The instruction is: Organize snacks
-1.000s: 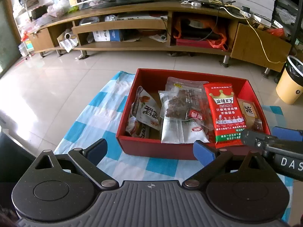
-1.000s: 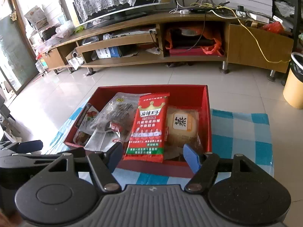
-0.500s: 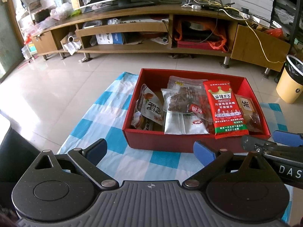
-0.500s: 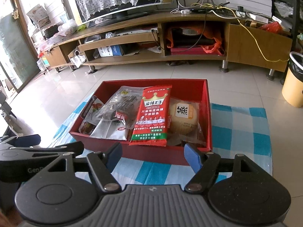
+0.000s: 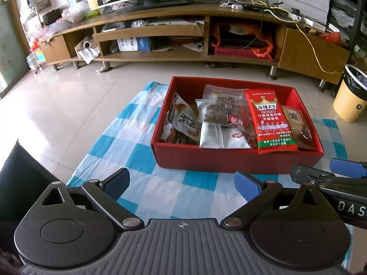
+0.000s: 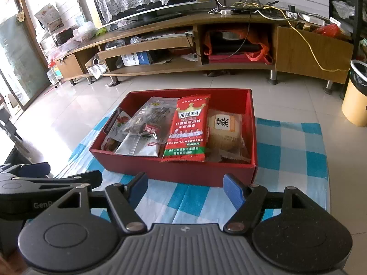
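Observation:
A red box (image 5: 220, 160) (image 6: 183, 171) stands on a blue-and-white checked cloth (image 5: 128, 142) (image 6: 286, 146). Inside lie several snack packs: a tall red packet with a crown (image 5: 269, 119) (image 6: 189, 128), a clear bag of dark pieces (image 5: 220, 112) (image 6: 149, 119), a silver pouch (image 5: 221, 136) (image 6: 140, 147), a white-and-red bag (image 5: 181, 121) at the left, and a wrapped round cake (image 5: 296, 121) (image 6: 226, 129) at the right. My left gripper (image 5: 181, 181) hangs open over the cloth, short of the box. Beside it, my right gripper (image 6: 184, 184) is open too, with nothing between its fingers.
A long wooden TV stand (image 5: 183, 34) (image 6: 206, 45) with cluttered shelves runs across the back. At the far right stands a yellow waste bin (image 5: 351, 94) (image 6: 355, 94). Pale floor tiles (image 5: 68, 105) surround the cloth. A dark object (image 5: 20, 167) sits at the lower left.
Both grippers have drawn back from the box, which now looks smaller and farther off. More cloth shows in front of it. The fingers stay open, and the snacks have not moved.

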`<state>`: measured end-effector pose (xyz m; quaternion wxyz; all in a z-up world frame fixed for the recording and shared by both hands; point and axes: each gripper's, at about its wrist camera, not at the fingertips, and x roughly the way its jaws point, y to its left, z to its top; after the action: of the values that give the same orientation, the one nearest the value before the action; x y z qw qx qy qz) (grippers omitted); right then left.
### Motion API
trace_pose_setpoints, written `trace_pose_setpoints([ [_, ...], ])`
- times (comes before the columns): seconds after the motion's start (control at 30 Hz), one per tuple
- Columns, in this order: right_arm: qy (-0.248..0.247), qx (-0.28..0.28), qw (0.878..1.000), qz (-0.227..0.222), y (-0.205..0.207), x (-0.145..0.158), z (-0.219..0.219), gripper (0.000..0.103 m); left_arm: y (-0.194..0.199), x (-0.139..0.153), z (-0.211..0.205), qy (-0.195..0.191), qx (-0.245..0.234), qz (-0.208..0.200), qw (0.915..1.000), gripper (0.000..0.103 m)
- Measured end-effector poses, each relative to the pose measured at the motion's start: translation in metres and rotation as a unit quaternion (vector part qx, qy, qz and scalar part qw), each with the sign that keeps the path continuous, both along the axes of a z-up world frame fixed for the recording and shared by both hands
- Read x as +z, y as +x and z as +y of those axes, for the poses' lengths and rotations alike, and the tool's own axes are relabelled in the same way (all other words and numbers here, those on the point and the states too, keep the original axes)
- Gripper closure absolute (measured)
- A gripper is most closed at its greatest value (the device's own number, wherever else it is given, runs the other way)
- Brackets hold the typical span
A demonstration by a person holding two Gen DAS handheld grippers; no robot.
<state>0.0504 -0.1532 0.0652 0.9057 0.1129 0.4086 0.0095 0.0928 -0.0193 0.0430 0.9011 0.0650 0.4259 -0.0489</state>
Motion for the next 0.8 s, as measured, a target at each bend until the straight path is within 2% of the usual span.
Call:
trace_pose_setpoints([
  [0.8, 0.001, 0.003, 1.0, 0.003, -0.019, -0.001, 0.003, 0.03, -0.023, -0.003, 0.004, -0.002, -0.002, -0.001, 1.0, 0.004],
])
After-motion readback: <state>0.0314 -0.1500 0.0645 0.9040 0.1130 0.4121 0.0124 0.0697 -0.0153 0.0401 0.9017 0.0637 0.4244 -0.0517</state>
